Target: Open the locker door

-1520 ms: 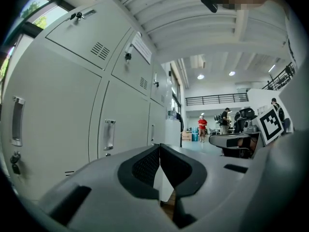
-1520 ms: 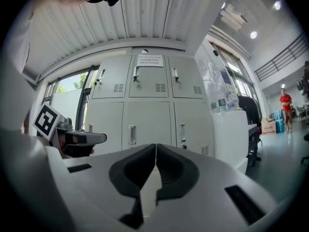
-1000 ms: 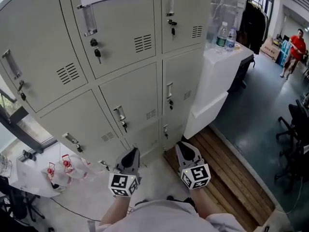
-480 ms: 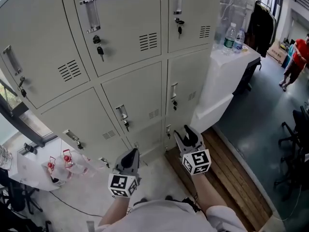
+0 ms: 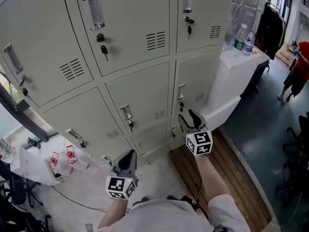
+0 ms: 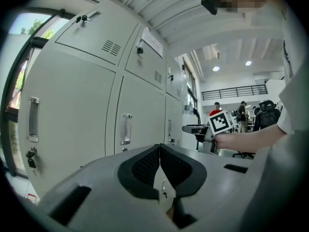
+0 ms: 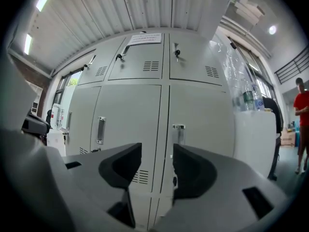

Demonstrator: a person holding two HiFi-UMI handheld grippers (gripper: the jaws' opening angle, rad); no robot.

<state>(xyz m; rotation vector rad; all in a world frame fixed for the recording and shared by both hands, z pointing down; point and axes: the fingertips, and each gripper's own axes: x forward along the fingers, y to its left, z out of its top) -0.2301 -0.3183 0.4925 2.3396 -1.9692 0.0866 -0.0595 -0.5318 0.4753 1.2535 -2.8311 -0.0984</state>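
— So, where do we have the right claw [image 5: 187,117]?
— We hold it out level in front of the bank of lockers [image 5: 120,42]. Its jaws stand wide apart; they have just been opening, and nothing is clamped between them.
— And the locker door [image 5: 200,79]?
— Straight ahead of that claw, in the middle row, and it is shut, flush with its neighbours. Its handle [image 5: 181,92] sits just above and beyond the claw's tips, and we aren't touching it. In the right gripper view the handle shows just over the tip of the right-hand jaw. A key [image 5: 182,104] hangs in the lock under the handle.
— What about our left claw [image 5: 130,155]?
— We keep it lower and to the left of the right one, well apart from it, facing the bottom lockers. Its jaws are pressed together with nothing between them.
— Anything else near us?
— Off to the right of the right claw, well clear of it, two bottles [image 5: 244,40] stand on a white worktop [image 5: 251,56].
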